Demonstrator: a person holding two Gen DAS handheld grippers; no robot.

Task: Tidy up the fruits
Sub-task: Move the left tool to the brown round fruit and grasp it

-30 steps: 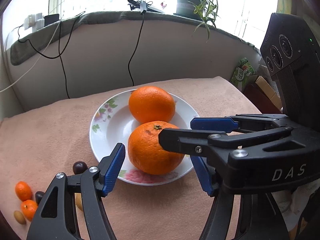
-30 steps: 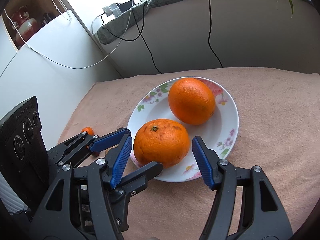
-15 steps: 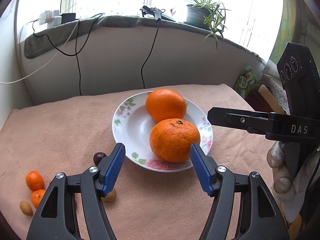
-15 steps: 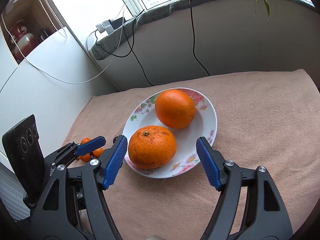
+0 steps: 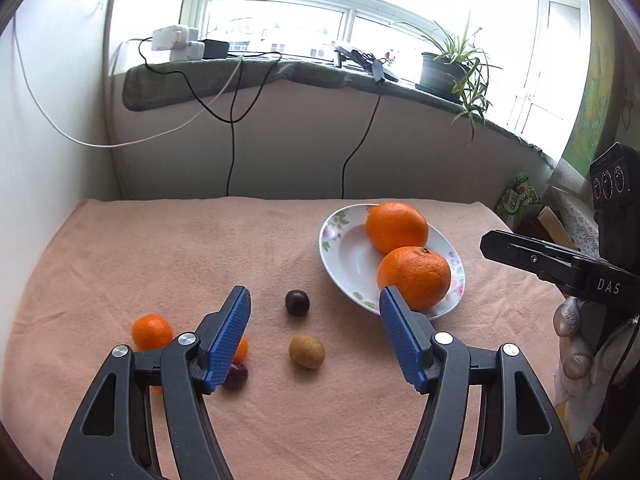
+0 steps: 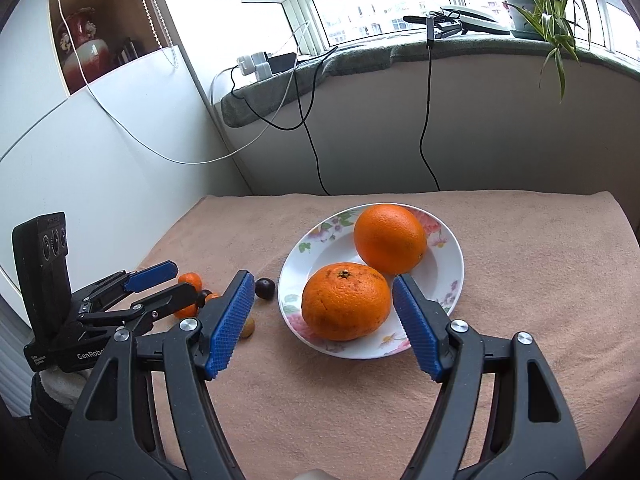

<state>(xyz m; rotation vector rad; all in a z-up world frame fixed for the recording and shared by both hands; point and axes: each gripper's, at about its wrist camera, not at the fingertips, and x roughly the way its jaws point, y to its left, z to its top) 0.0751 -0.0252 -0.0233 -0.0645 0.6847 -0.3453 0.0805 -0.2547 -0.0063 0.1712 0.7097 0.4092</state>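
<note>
A white floral plate holds two big oranges, the near one and the far one. Small fruits lie on the pink cloth left of the plate: a dark plum, a tan kiwi-like fruit, a small tangerine, another dark plum and a second tangerine partly hidden behind my left finger. My left gripper is open and empty above the small fruits. My right gripper is open and empty in front of the near orange.
The pink cloth covers the table up to a wall with hanging cables. A sill above carries chargers and a potted plant. Boxes and packets stand off the table's right edge. A white cabinet stands at the left.
Both grippers have drawn back from the plate. The left gripper has swung left over the small fruits; the right gripper has let go of the near orange, which stays on the plate.
</note>
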